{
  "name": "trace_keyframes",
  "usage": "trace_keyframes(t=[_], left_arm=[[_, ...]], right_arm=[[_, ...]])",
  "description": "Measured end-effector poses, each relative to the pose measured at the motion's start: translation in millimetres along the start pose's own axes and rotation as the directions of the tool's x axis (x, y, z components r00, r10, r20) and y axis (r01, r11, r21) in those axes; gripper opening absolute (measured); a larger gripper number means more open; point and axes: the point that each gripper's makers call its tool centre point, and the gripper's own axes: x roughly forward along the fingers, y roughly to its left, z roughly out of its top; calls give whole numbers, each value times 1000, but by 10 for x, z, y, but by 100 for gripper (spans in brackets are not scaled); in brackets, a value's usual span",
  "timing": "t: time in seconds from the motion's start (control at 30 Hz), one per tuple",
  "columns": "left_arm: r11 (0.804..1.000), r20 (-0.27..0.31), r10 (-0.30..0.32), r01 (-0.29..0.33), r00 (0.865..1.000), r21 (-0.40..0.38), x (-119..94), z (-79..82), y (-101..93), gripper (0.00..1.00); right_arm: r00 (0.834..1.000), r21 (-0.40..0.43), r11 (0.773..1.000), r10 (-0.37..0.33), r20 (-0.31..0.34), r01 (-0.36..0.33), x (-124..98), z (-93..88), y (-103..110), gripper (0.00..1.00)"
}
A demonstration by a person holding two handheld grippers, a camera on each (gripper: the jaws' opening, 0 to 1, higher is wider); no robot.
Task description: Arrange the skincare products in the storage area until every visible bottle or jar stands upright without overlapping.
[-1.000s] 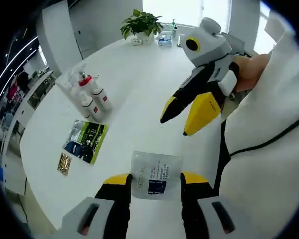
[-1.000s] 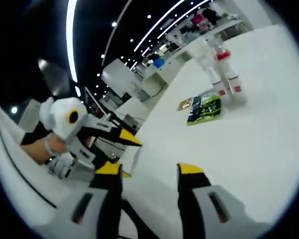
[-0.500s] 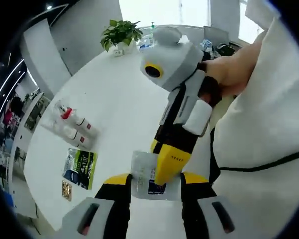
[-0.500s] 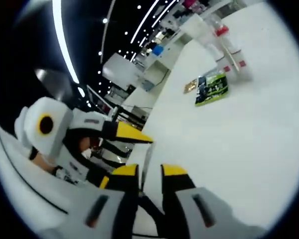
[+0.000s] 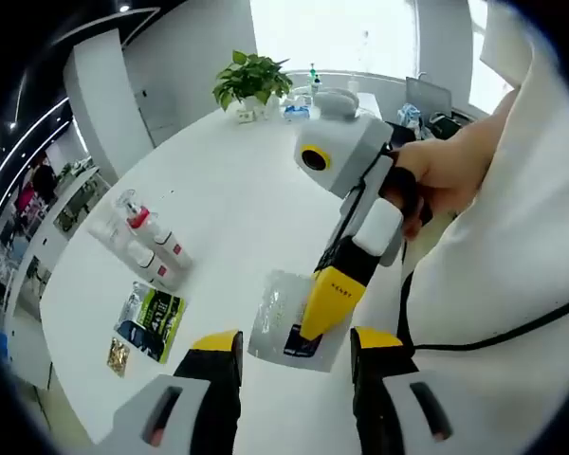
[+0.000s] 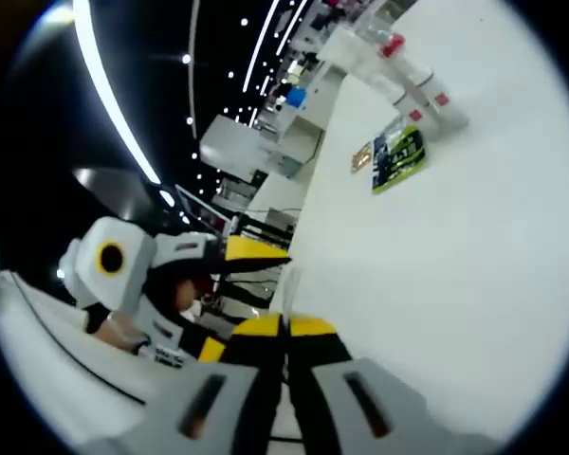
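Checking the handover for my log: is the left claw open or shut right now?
Open. In the left gripper view the left claw has its yellow tips spread wide, either side of the clear sachet, while the right claw pinches that sachet.

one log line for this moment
left gripper: open | right gripper: shut on silver pouch | bottles: lying on table

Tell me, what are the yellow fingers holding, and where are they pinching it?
The right gripper pinches the clear sachet by its upper edge. The left gripper is open, its fingers on either side of the sachet, not gripping.
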Motion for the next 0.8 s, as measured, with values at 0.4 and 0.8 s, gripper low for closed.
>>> trace_keyframes(t=[0.4,0.8], left_arm=[[711,404,-99,349,909,-610,-12,264,-158,36],[554,503,-99,468,858,-689,9,390,-267,3]], right_arm=[[975,84,984,138,174,-154,-256,234,209,0],[974,17,990,132,186,-138,-327,282,190,1]])
